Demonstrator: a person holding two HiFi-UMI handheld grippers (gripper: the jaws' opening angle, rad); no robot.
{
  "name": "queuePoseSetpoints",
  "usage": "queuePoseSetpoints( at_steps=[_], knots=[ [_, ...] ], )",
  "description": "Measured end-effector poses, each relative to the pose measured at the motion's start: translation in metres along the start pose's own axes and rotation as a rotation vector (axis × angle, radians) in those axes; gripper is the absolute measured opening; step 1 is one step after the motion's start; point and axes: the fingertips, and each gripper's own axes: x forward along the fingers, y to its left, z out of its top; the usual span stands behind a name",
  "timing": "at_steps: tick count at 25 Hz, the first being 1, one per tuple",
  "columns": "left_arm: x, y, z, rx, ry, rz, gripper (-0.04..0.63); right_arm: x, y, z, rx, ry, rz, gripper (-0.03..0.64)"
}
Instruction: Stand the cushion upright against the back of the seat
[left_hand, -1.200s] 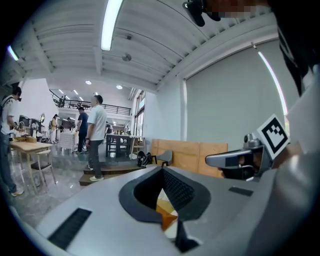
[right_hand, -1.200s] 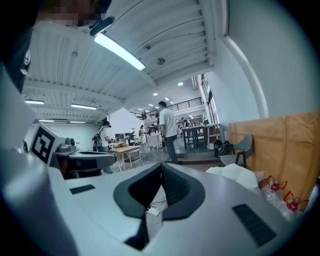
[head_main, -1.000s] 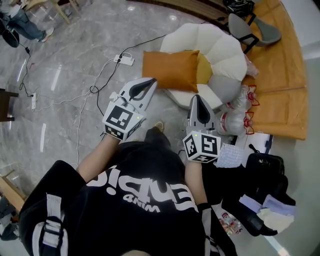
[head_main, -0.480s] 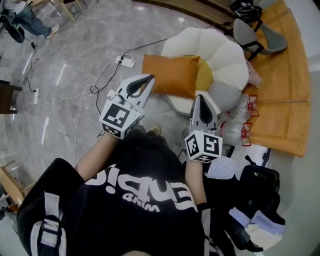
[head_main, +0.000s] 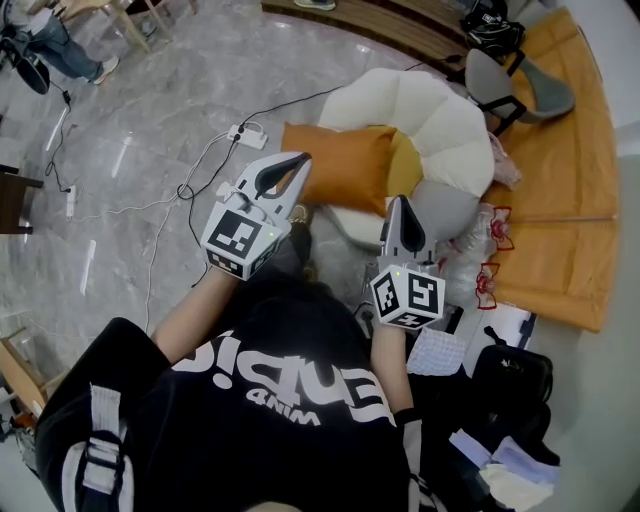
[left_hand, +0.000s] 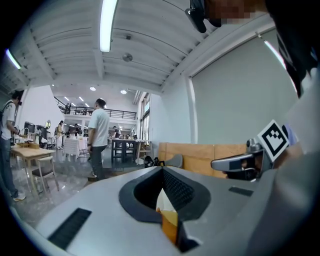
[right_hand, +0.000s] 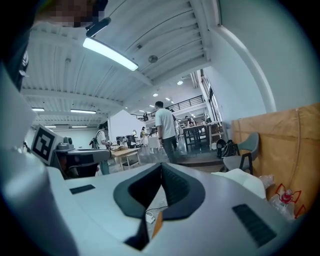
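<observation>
- Cushion (head_main: 340, 168): orange; I see it lying flat across the front of the seat (head_main: 445, 110).
- Left gripper (head_main: 300, 160): jaws together, empty, tip near the cushion.
- Right gripper (head_main: 400, 203): jaws together, empty.

White power strip (head_main: 247, 133) on marble floor (head_main: 120, 230), grey chair (head_main: 528, 85) by wooden panel (head_main: 560, 220)

grippers (head_main: 302, 158) (head_main: 400, 199) 2 | orange cushion (head_main: 340, 166) 1 | white seat (head_main: 440, 112) 1 | grey chair (head_main: 522, 82) 1
</observation>
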Motion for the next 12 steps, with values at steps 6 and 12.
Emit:
queuePoseSetpoints(
  at_steps=[6, 12],
  knots=[
    [0.039, 0.02, 0.002, -0.01, 0.001, -0.023, 0.008, 0.035, -0.016, 0.006, -0.001, 0.0, -0.022, 0.021],
    [0.088, 0.046, -0.003, -0.015, 0.025, -0.064, 0.008, 0.082, -0.031, 0.01, 0.004, 0.018, -0.038, 0.021]
  ],
)
